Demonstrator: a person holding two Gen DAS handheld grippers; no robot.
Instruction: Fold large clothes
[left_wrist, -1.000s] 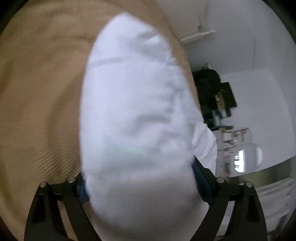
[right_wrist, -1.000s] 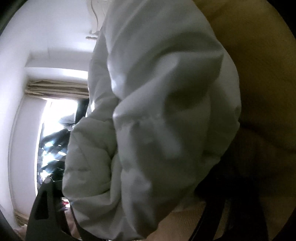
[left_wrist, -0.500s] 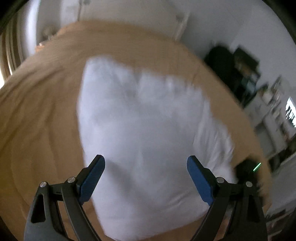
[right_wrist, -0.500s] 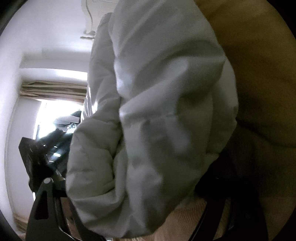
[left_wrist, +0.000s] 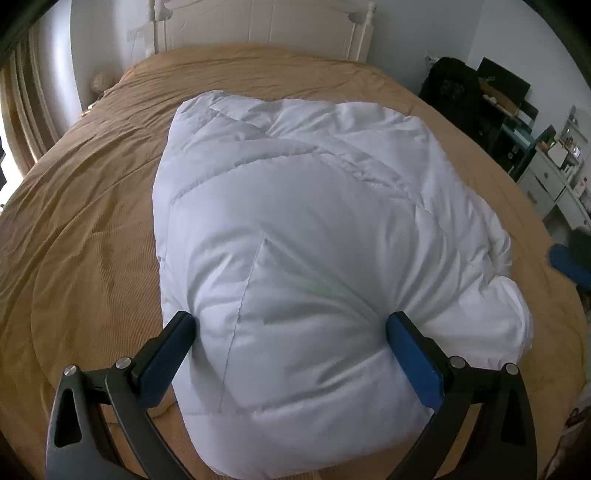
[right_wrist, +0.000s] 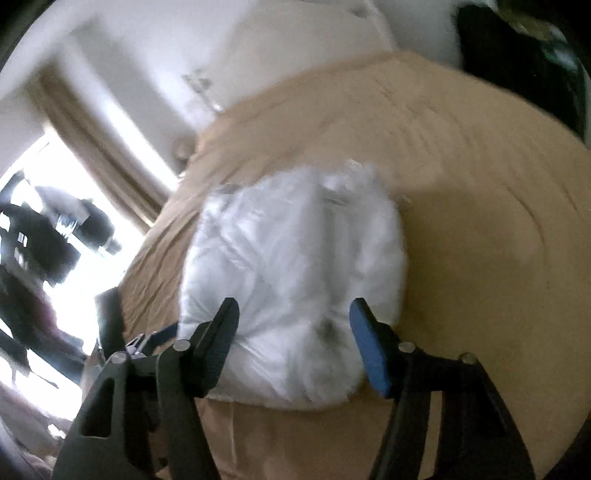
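Observation:
A white puffy quilted garment (left_wrist: 314, 229) lies in a folded bundle on the tan bedspread (left_wrist: 81, 240). My left gripper (left_wrist: 291, 325) hangs just over its near end, and its jaws are opening to their widest. The blue pads (left_wrist: 410, 354) stand at either side of the bulge without squeezing it. In the blurred right wrist view the same garment (right_wrist: 295, 280) lies on the bed (right_wrist: 480, 258) beyond my right gripper (right_wrist: 291, 314). That gripper's jaws are closing with nothing pinched between them.
A white headboard (left_wrist: 258, 26) stands at the far end of the bed. Dark bags and a cluttered desk (left_wrist: 491, 99) fill the right side of the room. Curtains and a bright window (right_wrist: 62, 229) are on the left.
Both grippers let go of the white garment, which now rests on the bed. The left one pulled back and swung towards the headboard. The right one rose away quickly.

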